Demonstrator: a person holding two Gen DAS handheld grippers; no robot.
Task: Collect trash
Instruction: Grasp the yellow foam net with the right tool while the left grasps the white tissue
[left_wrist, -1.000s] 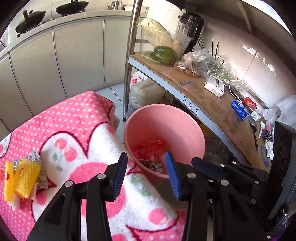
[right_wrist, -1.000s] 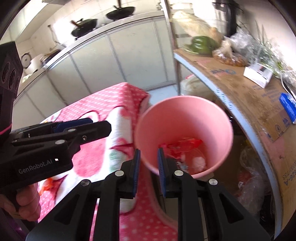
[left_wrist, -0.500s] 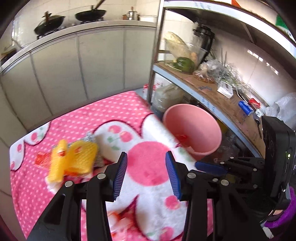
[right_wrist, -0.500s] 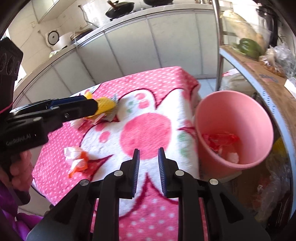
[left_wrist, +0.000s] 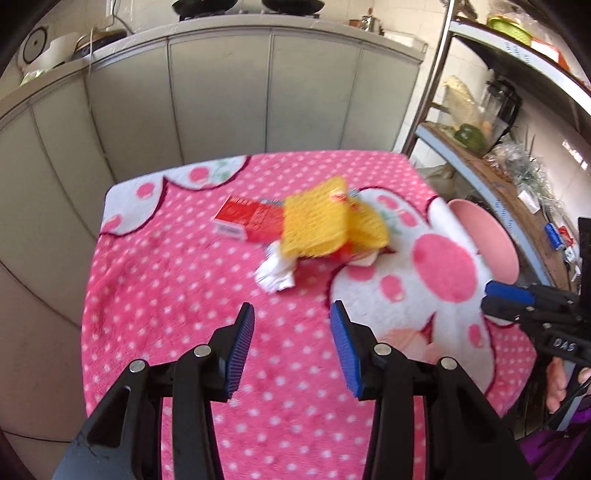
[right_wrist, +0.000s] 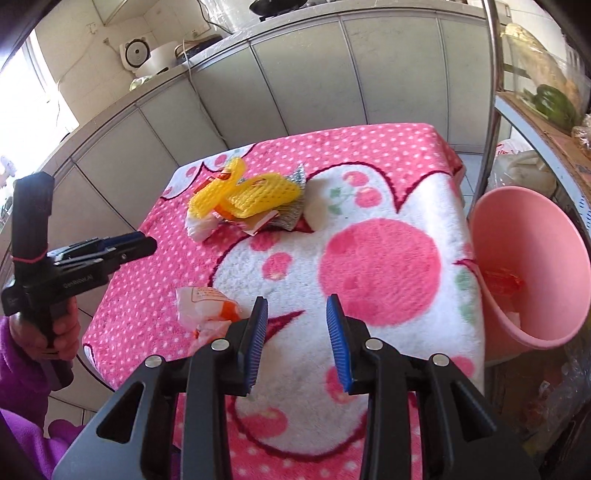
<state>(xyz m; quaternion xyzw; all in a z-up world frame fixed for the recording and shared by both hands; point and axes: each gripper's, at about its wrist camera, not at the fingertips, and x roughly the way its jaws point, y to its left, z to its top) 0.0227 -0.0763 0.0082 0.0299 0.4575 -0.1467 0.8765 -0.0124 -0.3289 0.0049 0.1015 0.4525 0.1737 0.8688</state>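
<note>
One pink bucket (right_wrist: 532, 266), two yellow foam nets (right_wrist: 243, 194) (perhaps), two claws

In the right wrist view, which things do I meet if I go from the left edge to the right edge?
Black left gripper in a hand → yellow foam mesh sleeves on the trash pile → round pink plastic bin beside the pink polka-dot blanket → green pepper on the shelf.

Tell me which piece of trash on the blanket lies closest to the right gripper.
The white and orange wrapper, lying alone just left of the right gripper, whose empty jaws are opening. The yellow foam net and the scraps around it sit in a pile farther back.
</note>
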